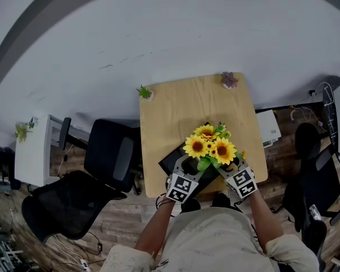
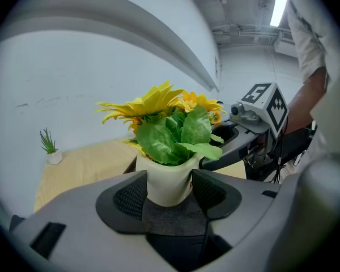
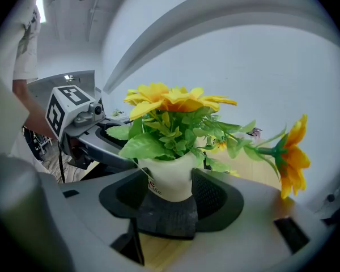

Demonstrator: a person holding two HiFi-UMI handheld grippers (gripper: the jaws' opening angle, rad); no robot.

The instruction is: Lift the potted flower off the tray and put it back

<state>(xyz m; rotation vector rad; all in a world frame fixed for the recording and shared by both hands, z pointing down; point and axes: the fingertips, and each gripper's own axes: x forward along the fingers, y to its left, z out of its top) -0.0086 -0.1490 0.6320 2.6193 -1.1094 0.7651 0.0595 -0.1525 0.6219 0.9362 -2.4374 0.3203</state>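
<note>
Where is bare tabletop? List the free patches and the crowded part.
Free: the far half of the table, between the green plant, the purple plant and the potted flower. Also the strip left of the tray. Crowded: the near edge: tray, flower, left gripper, right gripper.

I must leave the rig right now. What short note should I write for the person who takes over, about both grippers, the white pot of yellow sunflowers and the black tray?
Left gripper: shut on the white pot of yellow sunflowers, with a pad on each side.
Right gripper: shut on the same pot from the other side.
Place: the pot is over the flat black tray, near the front edge of the light wooden table. Whether its base touches the tray cannot be seen.
Done: both grippers grip the pot.
Left: make sure the pot stands on the tray, then open both grippers and draw back.
</note>
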